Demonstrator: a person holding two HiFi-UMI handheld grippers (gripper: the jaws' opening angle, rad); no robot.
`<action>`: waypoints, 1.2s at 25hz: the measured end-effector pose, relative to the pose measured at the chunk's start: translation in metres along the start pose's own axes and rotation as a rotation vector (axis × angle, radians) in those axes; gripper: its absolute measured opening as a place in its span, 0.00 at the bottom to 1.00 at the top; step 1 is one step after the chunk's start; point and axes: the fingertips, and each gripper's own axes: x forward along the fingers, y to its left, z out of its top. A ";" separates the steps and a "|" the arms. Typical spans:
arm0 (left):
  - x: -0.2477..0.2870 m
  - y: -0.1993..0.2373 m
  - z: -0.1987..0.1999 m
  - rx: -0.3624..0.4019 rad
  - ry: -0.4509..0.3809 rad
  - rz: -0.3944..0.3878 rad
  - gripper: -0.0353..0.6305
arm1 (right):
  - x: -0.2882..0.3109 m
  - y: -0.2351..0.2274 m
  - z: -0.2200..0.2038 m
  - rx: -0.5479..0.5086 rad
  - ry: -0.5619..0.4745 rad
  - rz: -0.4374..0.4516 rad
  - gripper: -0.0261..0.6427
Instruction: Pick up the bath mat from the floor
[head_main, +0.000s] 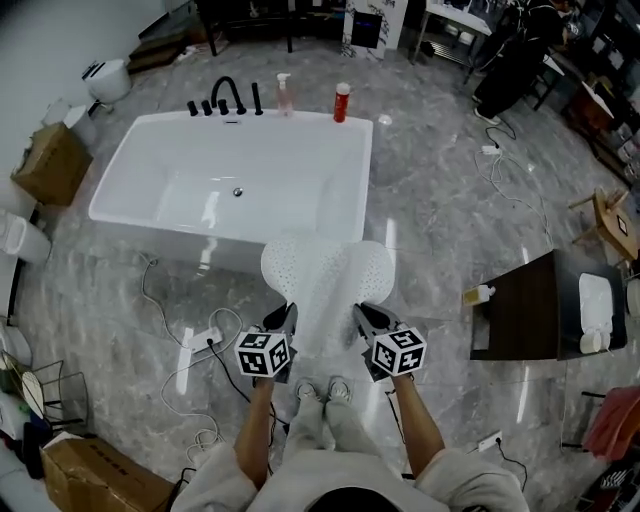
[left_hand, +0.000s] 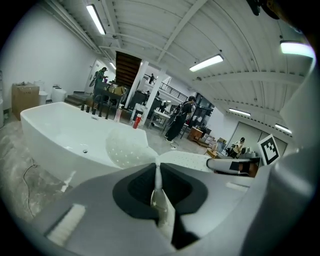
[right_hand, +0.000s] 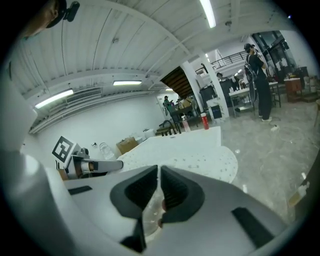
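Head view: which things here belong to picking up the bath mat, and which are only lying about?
Belong to the job: bath mat, gripped at its near edge; left gripper and right gripper, both shut on it.

Only lying about: bathtub, red bottle, cardboard box, power strip.
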 end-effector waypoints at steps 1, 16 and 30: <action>-0.001 -0.005 0.010 0.001 -0.014 -0.007 0.10 | -0.003 0.001 0.010 -0.008 -0.012 0.001 0.09; -0.038 -0.063 0.101 0.031 -0.128 -0.056 0.10 | -0.052 0.025 0.116 -0.089 -0.163 0.019 0.09; -0.070 -0.066 0.092 0.050 -0.128 -0.050 0.10 | -0.068 0.052 0.111 -0.102 -0.183 0.026 0.09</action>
